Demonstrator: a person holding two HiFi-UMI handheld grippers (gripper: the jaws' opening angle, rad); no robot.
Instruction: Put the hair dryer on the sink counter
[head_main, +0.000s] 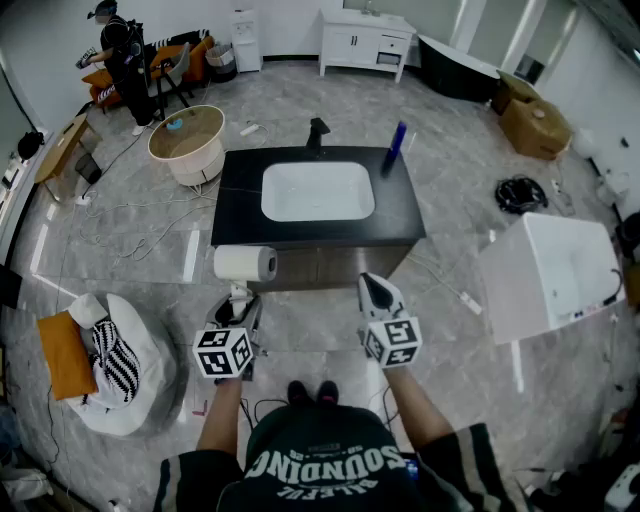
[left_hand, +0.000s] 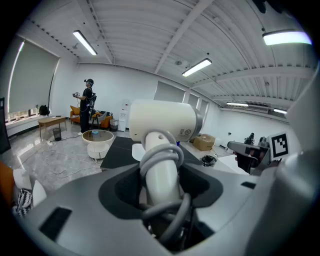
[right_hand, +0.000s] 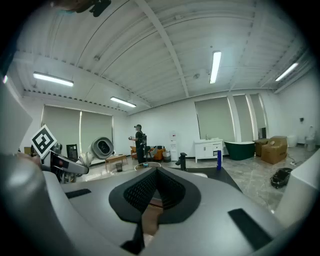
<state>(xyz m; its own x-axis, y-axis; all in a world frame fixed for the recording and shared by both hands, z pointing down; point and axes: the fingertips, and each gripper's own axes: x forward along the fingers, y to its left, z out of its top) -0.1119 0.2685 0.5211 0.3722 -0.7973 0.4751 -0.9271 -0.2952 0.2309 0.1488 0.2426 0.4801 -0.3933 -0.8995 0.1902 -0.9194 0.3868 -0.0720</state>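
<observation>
Starting at the far left of the head view, an orange cushion (head_main: 62, 355) lies on the grey tiled floor beside a white beanbag (head_main: 135, 385) with a black-and-white striped cloth (head_main: 115, 362) on it; farther back a person (head_main: 125, 62) stands near a round table (head_main: 186, 135). The left gripper (head_main: 240, 300) is clamped on the handle of the white hair dryer (head_main: 245, 263). In the left gripper view the jaws stand wide on either side of that handle, with the grey cord (left_hand: 160, 159) looped around it and the hair dryer's barrel (left_hand: 162, 120) lying crosswise above. The hair dryer is in the air in front of the black sink counter (head_main: 240, 190), at its near left corner, not on it. The counter carries a white basin (head_main: 318, 190), a black faucet (head_main: 317, 133) and a blue bottle (head_main: 397, 142). The right gripper (head_main: 375, 290) points at the counter's near edge with its jaws pressed together and nothing between them. To its right stands a white cabinet (head_main: 550, 275).
</observation>
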